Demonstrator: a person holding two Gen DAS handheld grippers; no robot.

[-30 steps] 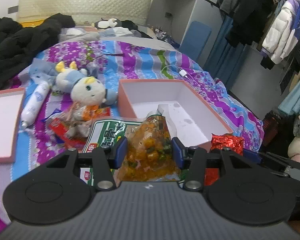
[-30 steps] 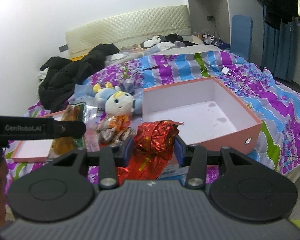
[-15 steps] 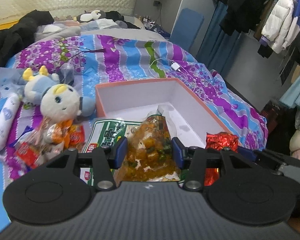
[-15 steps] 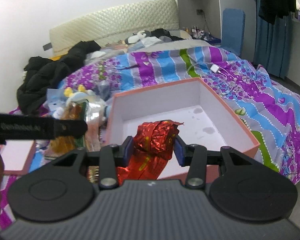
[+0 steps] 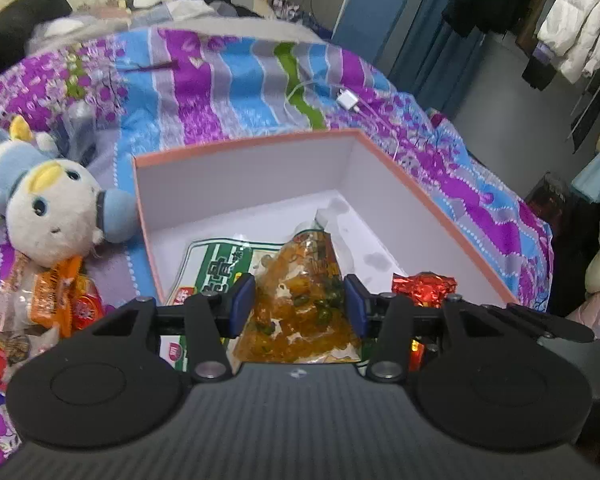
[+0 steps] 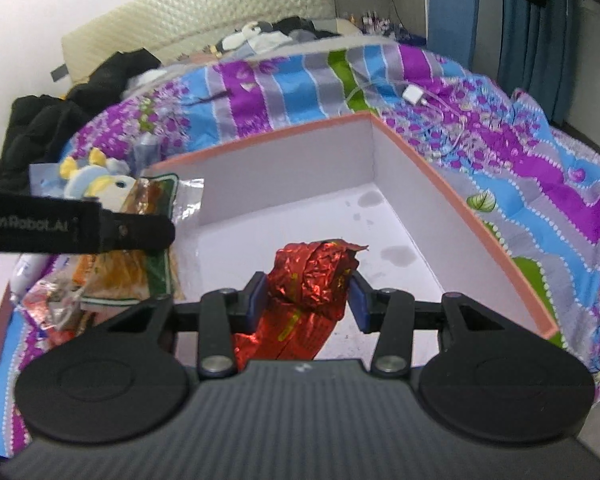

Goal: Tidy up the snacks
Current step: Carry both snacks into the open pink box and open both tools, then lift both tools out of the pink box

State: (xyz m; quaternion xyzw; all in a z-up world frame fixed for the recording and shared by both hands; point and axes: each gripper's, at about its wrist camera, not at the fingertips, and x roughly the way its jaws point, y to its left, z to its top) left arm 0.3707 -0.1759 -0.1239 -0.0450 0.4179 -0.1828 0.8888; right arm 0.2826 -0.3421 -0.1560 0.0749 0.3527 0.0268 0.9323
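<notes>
On the striped purple, blue and grey bedspread [image 5: 228, 80], a white and blue plush toy with yellow ears [image 5: 48, 204] is seen at the left, with a heap of orange and red wrapped snacks [image 5: 56, 300] lying just below it. Beside the toy, an open pink cardboard box with a white inside [image 5: 236, 184] is set near the bed's right edge. Over the near left part of the box, a clear packet of orange and green snack pieces with a green and white label [image 5: 304, 296] is gripped between the blue pads of the left gripper [image 5: 300, 304], both pads pressed against the packet. To the right, a crumpled red foil snack packet [image 6: 312, 280] is clamped by the right gripper [image 6: 308, 300], held above the box's white floor near its front wall. Beyond the box's far right corner, a white charger plug with its cable [image 6: 414, 94] is laid on the bedspread. Dark clothes [image 6: 40, 128] are piled at the bed's far left edge.
</notes>
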